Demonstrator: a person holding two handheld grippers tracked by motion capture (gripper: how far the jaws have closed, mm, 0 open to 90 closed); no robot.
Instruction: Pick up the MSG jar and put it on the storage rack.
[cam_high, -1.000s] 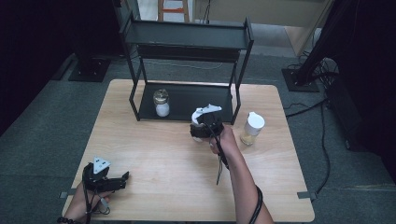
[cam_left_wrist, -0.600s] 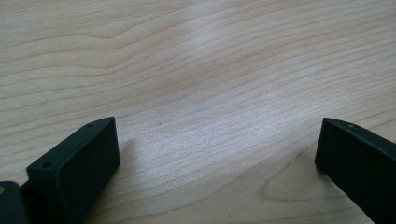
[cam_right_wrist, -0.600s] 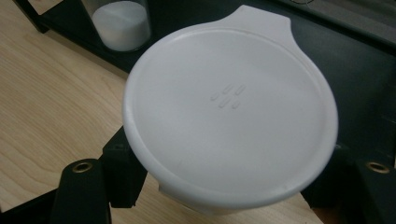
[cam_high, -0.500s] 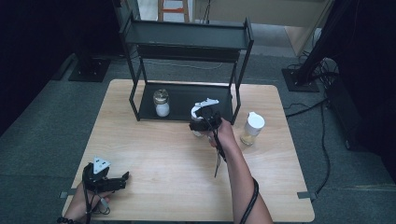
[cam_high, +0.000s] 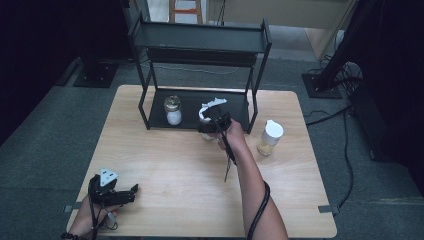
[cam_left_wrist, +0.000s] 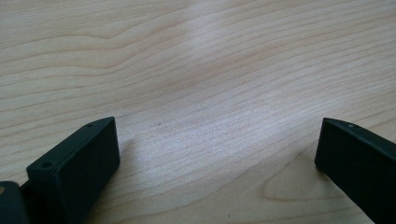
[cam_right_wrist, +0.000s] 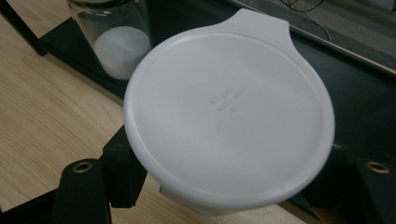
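The right gripper (cam_high: 209, 125) has its fingers pinching a white-lidded jar (cam_right_wrist: 229, 116) by the body, just under the lid, at the front edge of the rack's (cam_high: 145, 107) lower shelf, beside a glass jar (cam_high: 173, 110) of white powder. I'd judge it light, stiff plastic, smooth enough to slip; below the lid's rim seems the safest hold. The left gripper (cam_high: 131, 191) rests on the worktop (cam_high: 170, 165), fingers spread.

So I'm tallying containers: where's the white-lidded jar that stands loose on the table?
In the high view the white-lidded jar stands on the table's right part, just right of the black shelf's front-right leg, beside the person's right forearm.
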